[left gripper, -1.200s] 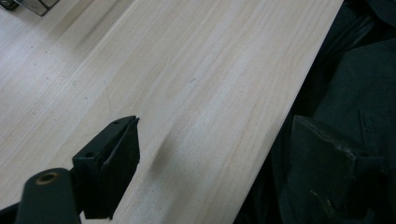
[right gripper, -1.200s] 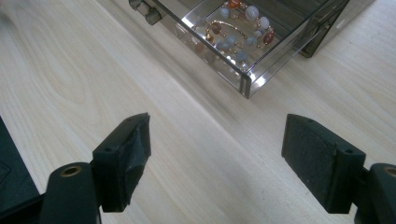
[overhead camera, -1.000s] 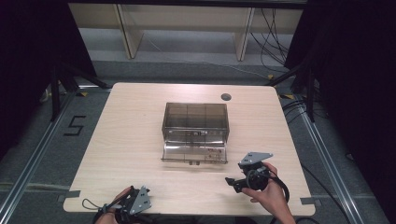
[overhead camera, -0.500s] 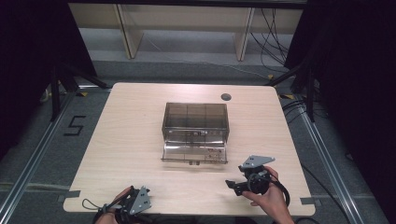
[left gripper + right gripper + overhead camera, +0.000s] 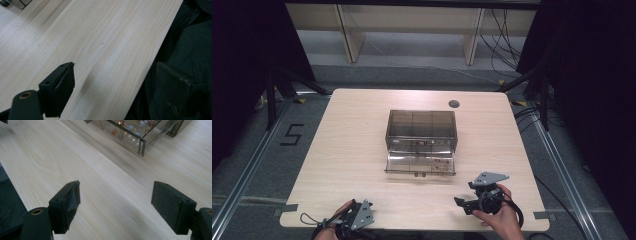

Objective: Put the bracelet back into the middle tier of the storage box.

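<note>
A big table made of pale wood stood in the room, and it had a small round dark hole near its far edge. In the middle of the table sat a see-through box of smoky brown plastic. Thin walls split the box into a few parts, but what was in the top parts was too hard to see. One flat drawer at the bottom of the box was pulled out toward the person. In the right gripper view, the drawer had clear walls, and little round beads lay inside it in soft colours like blue, grey and orange. The box was well apart from both grippers, farther up the table. The right gripper was held in a hand near the front edge of the table, on the right side, with a grey three-cornered plate on top of it. Its two black jaws were spread wide, and only bare wood showed between them. The left gripper was held low at the front edge of the table, on the left side. Its jaws were spread wide too, one over the wood and one past the table's edge over dark cloth, and they pinched nothing.
</note>
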Tool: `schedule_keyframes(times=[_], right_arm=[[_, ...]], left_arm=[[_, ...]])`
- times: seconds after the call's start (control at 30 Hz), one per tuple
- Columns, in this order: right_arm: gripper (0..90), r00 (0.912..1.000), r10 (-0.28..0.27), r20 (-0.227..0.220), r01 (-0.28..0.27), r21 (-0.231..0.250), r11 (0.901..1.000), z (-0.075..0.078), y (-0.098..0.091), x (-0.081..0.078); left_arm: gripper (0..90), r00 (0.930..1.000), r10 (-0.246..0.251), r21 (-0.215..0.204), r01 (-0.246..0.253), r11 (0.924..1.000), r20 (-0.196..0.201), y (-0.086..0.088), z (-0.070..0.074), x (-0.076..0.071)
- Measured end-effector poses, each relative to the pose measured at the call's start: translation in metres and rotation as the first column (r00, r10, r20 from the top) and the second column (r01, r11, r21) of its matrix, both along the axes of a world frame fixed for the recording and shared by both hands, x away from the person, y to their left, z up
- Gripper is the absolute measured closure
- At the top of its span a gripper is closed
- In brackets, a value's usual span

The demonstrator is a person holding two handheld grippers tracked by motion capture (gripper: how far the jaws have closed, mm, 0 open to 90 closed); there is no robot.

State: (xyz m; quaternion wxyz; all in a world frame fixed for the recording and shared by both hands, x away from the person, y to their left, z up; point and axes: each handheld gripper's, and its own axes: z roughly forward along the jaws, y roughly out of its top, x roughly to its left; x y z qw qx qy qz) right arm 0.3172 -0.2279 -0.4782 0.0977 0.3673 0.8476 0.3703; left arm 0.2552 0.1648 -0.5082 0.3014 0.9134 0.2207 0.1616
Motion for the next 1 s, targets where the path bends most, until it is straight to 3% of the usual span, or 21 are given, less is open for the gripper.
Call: schedule_keyframes(times=[0.07, 0.3, 0.33, 0.37, 0.47, 0.77, 0.83, 0.93, 1.0], right_arm=[[24.3, 0.9999, -0.005, 0.010, 0.005, -0.004, 1.0000, 0.000, -0.002, -0.002], [23.7, 0.9994, -0.025, -0.024, 0.026, 0.006, 0.9997, -0.001, -0.003, -0.010], [23.7, 0.9997, -0.025, -0.006, 0.025, 0.023, 0.9994, -0.003, -0.002, -0.009], [23.6, 0.9999, -0.007, -0.013, 0.007, -0.002, 1.0000, -0.002, -0.004, -0.009], [22.3, 0.9993, -0.028, -0.024, 0.029, 0.005, 0.9996, -0.004, -0.004, -0.013], [19.9, 1.0000, -0.002, -0.006, 0.002, 0.003, 1.0000, -0.006, -0.004, -0.017], [19.9, 0.9995, -0.021, -0.022, 0.022, 0.012, 0.9997, -0.006, -0.003, -0.020], [19.8, 1.0000, -0.009, -0.003, 0.009, 0.006, 0.9999, -0.009, -0.004, -0.021], [19.8, 0.9996, -0.017, -0.021, 0.017, 0.001, 0.9999, -0.009, -0.005, -0.023]], left_arm=[[16.5, 1.0000, 0.002, 0.001, -0.002, 1.0000, 0.007, 0.000, 0.000, 0.000], [16.5, 1.0000, 0.002, -0.002, -0.002, 1.0000, 0.000, 0.000, 0.000, 0.000], [16.5, 1.0000, 0.001, -0.001, -0.001, 1.0000, 0.000, 0.000, 0.000, 0.000], [16.5, 1.0000, 0.000, 0.000, 0.000, 1.0000, -0.001, 0.000, 0.000, 0.000], [16.5, 1.0000, -0.001, -0.002, 0.001, 1.0000, 0.000, 0.000, 0.000, 0.000], [16.5, 1.0000, 0.002, 0.000, -0.002, 1.0000, -0.002, 0.000, -0.001, 0.000], [16.5, 1.0000, 0.002, 0.000, -0.002, 1.0000, -0.003, 0.000, -0.001, 0.000], [16.5, 1.0000, -0.003, -0.010, 0.003, 0.9999, -0.003, 0.000, -0.001, 0.000], [16.5, 1.0000, -0.003, -0.009, 0.003, 1.0000, -0.002, 0.000, -0.001, 0.000]])
